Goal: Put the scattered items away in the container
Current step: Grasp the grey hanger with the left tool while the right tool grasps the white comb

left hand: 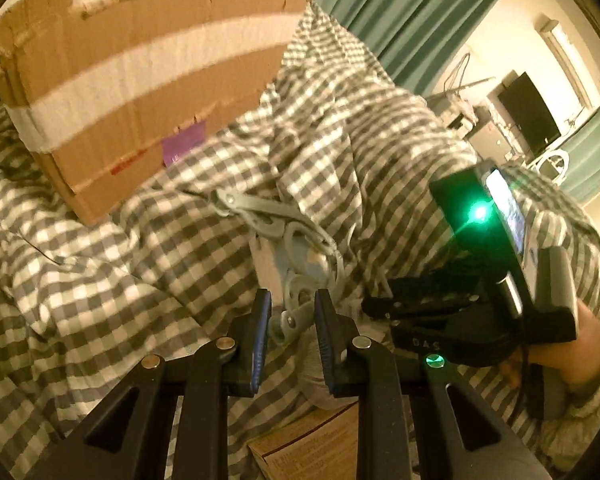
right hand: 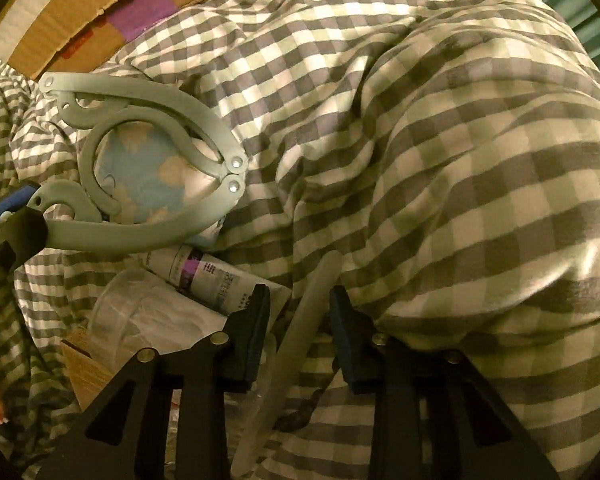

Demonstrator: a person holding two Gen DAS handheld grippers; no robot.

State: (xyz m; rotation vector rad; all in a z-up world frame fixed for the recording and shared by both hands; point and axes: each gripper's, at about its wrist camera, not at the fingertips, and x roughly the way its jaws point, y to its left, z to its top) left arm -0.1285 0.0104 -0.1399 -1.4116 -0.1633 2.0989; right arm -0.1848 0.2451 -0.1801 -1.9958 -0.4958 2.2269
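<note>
**Two grips on a soft bed, both easy to lose**

While my left tongs (left hand: pixel 290 326) sit nearly closed on one arm of the pale grey-green folding plastic hanger (left hand: pixel 260 210), the left-wrist view shows the first risk: the hold is out at the very end of that arm, and the hanger is hinged. If I lift, I judge the rest could swing, unfold, and snag the grey-and-white checked duvet (left hand: pixel 340 128) or drag the light blue patterned cloth (left hand: pixel 300 264) lying under it. The brown cardboard box with a white tape band (left hand: pixel 140 80), my container, stands on the bed beyond the hanger, apart from it, its opening tilted out of sight, so clearing the rim would be partly blind. My left hand points steeply down. My right tongs (left hand: pixel 374 304) show here as a black body with a green light, just beside the hanger, a hand behind them.

From the right-wrist view, the right tongs (right hand: pixel 300 320) point almost straight down, jaws narrowed around a translucent whitish slender tube (right hand: pixel 300 332); I cannot tell whether the pads press it yet. It lies slanted across the gap, so it may roll or pivot out. A white printed tube with a purple band (right hand: pixel 208 276) and a clear plastic round tub (right hand: pixel 140 316) lie just beside the left finger and could get nudged.
</note>
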